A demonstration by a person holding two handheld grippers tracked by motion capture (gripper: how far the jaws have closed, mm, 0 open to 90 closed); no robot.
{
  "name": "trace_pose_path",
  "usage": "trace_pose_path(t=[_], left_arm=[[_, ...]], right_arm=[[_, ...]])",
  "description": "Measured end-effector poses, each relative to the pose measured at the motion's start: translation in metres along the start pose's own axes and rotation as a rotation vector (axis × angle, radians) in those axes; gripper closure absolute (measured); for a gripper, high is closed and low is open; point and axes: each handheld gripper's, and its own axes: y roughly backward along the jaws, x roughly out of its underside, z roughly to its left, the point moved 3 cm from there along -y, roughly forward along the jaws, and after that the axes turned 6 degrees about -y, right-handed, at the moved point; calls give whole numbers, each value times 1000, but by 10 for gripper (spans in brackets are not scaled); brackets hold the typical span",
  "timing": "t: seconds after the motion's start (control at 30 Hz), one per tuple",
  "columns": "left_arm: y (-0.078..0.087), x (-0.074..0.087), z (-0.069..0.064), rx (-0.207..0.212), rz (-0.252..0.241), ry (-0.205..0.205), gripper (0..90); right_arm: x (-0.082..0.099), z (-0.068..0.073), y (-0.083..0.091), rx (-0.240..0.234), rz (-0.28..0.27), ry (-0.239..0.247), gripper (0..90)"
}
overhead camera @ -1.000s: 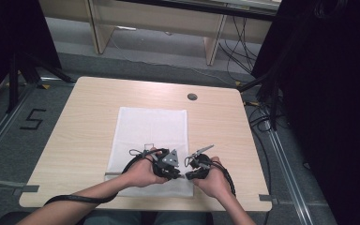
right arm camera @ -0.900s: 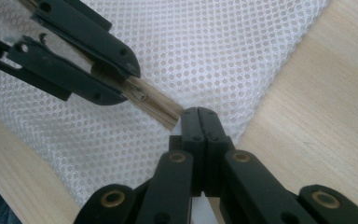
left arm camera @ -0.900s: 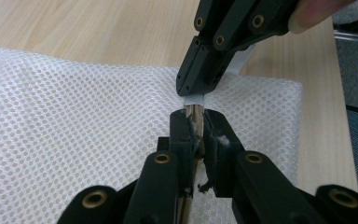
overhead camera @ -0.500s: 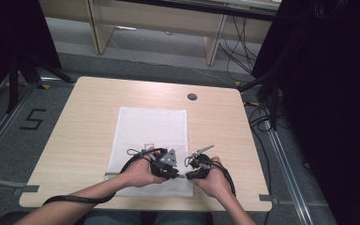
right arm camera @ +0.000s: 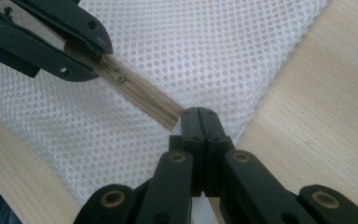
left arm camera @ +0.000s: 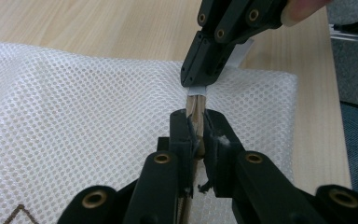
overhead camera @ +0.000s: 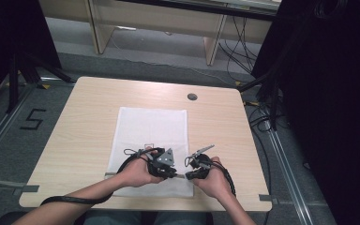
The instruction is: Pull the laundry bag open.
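- The white mesh bag (overhead camera: 151, 143) lies flat on the wooden table (overhead camera: 75, 126), its long side running away from me, its near end just by the table's front edge.
- Along that near end runs a beige zipper (right arm camera: 142, 100), a coiled strip set into the mesh; in my right gripper view it slants from the upper left down to the middle.
- My left gripper (left arm camera: 196, 122) is clenched on the zipper: in its own view the two black jaws stand close together with the beige strip pinched upright between them.
- In my right gripper view those same left jaws come in from the upper left, with a small metal slider showing right at their tips on the strip.
- My right gripper (right arm camera: 199, 113) has its jaws pressed tight together, no gap between them; their tips sit at the end of the zipper, touching or just beside it.
- In my left gripper view the right gripper comes down from the top, its tips closed on a thin white tab (left arm camera: 196, 89) at the end of the beige strip.
- From the high view my two hands sit side by side over the near end of the bag, left gripper (overhead camera: 167, 164) and right gripper (overhead camera: 195, 169) nearly meeting, cables looping back past my wrists.
- Farther out, a small dark round grommet (overhead camera: 192, 96) sits in the tabletop near its far edge, well apart from the bag.
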Motion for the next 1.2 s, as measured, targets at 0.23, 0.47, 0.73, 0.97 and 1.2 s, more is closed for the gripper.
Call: trace_pose_path(t=[0.23, 0.47, 0.73, 0.97, 1.2], left_arm=[[3, 1, 1, 3, 0, -3, 820], [6, 3, 1, -1, -4, -2, 821], [8, 4, 2, -1, -8, -22, 821], [10, 6, 2, 0, -9, -23, 820], [13, 9, 2, 1, -9, -26, 820]], right_arm=[[0, 0, 0, 0, 4, -8, 900], [0, 0, 0, 0, 4, -9, 900], [0, 0, 0, -1, 3, -11, 900], [0, 0, 0, -3, 3, -11, 900], [0, 0, 0, -3, -2, 3, 900]])
